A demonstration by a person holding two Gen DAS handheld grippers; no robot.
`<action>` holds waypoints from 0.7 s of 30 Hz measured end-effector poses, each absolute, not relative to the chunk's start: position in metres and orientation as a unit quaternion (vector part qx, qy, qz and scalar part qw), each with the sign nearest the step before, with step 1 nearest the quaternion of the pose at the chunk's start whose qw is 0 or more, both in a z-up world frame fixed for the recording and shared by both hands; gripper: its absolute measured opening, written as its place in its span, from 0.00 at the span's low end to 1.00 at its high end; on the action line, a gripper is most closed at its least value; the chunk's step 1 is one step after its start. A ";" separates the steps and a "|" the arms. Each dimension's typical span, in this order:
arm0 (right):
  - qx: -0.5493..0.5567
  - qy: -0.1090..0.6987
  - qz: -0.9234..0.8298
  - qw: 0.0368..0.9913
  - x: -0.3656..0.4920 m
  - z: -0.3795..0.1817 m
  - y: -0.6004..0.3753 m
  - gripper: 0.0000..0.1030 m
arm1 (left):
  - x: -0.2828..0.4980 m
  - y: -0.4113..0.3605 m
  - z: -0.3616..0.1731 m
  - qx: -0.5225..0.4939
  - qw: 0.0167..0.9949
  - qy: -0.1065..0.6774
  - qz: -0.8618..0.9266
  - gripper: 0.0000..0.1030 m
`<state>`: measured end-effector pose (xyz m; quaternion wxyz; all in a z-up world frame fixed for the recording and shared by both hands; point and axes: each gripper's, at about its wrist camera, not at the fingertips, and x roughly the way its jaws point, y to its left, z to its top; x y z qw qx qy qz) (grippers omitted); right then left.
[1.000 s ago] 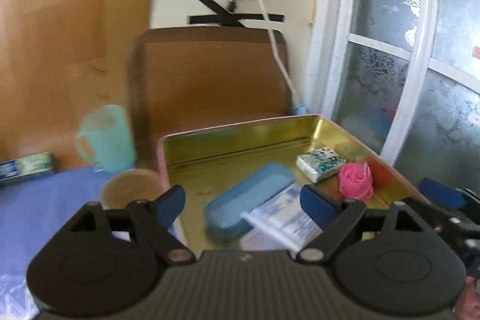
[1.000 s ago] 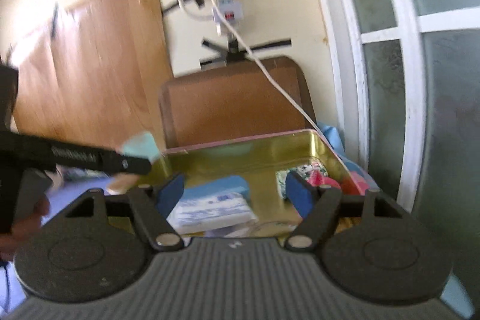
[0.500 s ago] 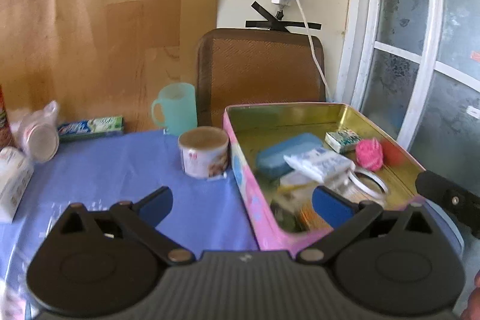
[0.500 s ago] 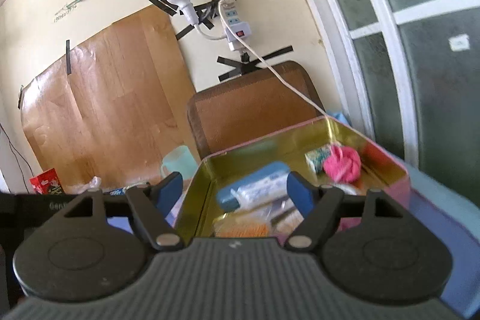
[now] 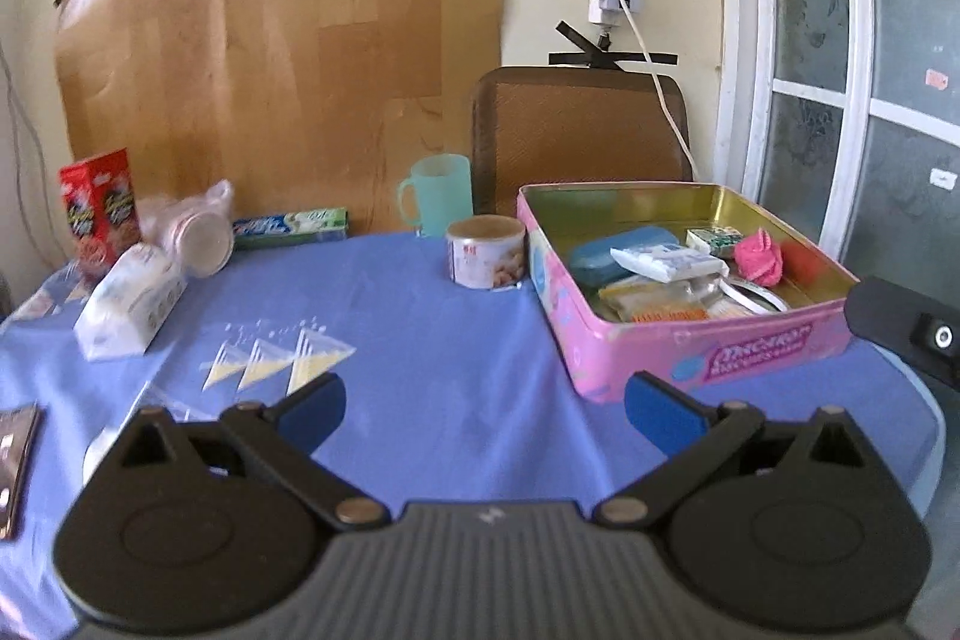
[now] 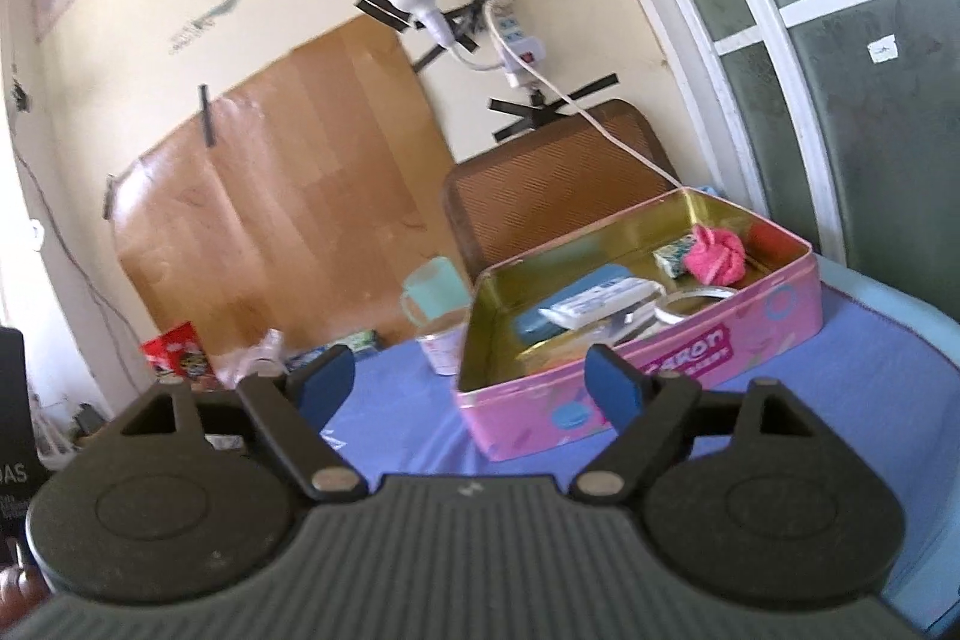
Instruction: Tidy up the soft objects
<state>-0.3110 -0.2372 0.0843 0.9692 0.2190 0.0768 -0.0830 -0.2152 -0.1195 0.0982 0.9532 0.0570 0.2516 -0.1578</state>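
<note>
1. The left gripper [image 5: 485, 403] hangs at the lower centre of its frame with its jaws wide and nothing between them, above the blue tablecloth [image 5: 456, 340].
2. The right gripper [image 6: 468, 381] is also spread wide and empty, low in its frame.
3. The pink tin [image 5: 708, 349] sits at right of the left view, lid off.
4. Inside it, a pink fluffy ball [image 5: 759, 259] lies near the far right wall, beside a blue case [image 5: 621, 244] and what looks like a tissue pack [image 5: 666, 261].
5. A white soft pack [image 5: 129, 301] rests at middle left, well apart from the tin.
</note>
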 end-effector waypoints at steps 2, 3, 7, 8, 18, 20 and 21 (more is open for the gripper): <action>0.219 0.071 -0.082 0.970 -0.319 0.084 -0.235 0.84 | -0.224 -0.113 0.099 0.047 0.953 0.257 -0.155 1.00; 0.215 0.068 -0.086 0.970 -0.321 0.084 -0.233 0.85 | -0.226 -0.107 0.098 0.040 0.952 0.257 -0.158 1.00; 0.205 0.073 -0.097 0.971 -0.316 0.078 -0.229 0.85 | -0.226 -0.107 0.095 0.029 0.952 0.261 -0.158 1.00; 0.208 0.079 -0.096 0.970 -0.313 0.076 -0.229 0.85 | -0.225 -0.108 0.095 0.030 0.954 0.259 -0.150 1.00; 0.189 0.098 -0.082 0.974 -0.309 0.071 -0.221 0.85 | -0.230 -0.106 0.086 0.053 0.957 0.253 -0.132 1.00; 0.191 0.098 -0.083 0.973 -0.309 0.071 -0.218 0.85 | -0.230 -0.104 0.085 0.054 0.957 0.253 -0.130 1.00; 0.192 0.098 -0.083 0.973 -0.309 0.071 -0.218 0.85 | -0.231 -0.105 0.085 0.052 0.957 0.254 -0.128 1.00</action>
